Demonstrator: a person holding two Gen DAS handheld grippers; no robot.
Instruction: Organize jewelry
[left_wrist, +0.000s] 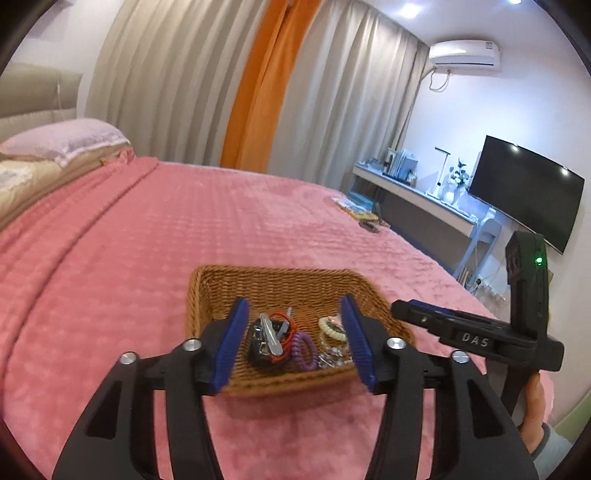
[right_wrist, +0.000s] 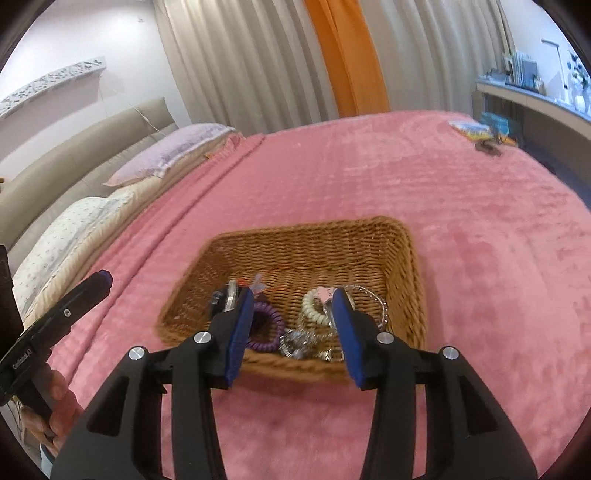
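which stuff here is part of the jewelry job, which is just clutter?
Job:
- wicker basket
- purple coil hair tie
- cream coil bracelet
- silver chain pieces
- red cord
- hair clip

Lying about:
- booklet at the far bed corner
- pillows
- TV

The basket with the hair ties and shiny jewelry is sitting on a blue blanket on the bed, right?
Not blue. The wicker basket with the purple spiral hair tie and jewelry sits on a pink blanket on the bed, as the right wrist view shows.

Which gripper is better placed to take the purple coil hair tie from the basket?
Probably right: the right gripper frames the purple coil hair tie closely; the left gripper looks further back.
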